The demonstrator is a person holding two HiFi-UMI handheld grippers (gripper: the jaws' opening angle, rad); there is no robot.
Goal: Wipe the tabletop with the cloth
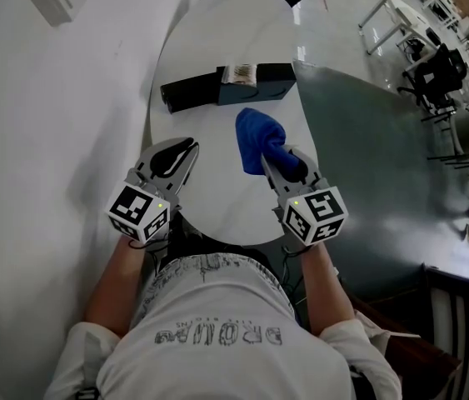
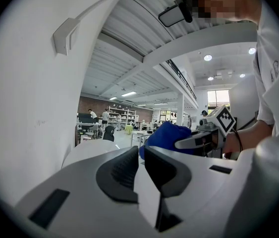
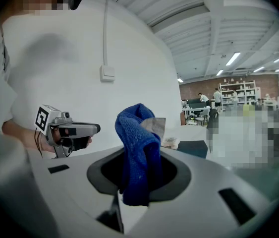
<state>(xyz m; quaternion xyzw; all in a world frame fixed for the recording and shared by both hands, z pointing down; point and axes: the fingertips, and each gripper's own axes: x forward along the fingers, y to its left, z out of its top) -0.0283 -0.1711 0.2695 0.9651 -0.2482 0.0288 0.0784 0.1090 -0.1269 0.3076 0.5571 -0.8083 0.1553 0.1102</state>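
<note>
A blue cloth (image 1: 259, 138) is pinched in my right gripper (image 1: 286, 164), which is shut on it above the white oval tabletop (image 1: 217, 198). In the right gripper view the cloth (image 3: 138, 152) stands up out of the jaws, folded, with its lower end hanging between them. My left gripper (image 1: 176, 158) hovers over the table's near left part, jaws shut with nothing between them. The left gripper view shows its two dark pads (image 2: 124, 175) nearly meeting, with the blue cloth (image 2: 166, 135) and my right gripper (image 2: 203, 139) beyond.
A dark flat box (image 1: 230, 86) with a small patterned packet (image 1: 240, 74) on it lies across the table's far part. A white wall (image 1: 59, 132) runs along the left. Right of the table is grey floor, with chairs (image 1: 434, 69) and desks further off.
</note>
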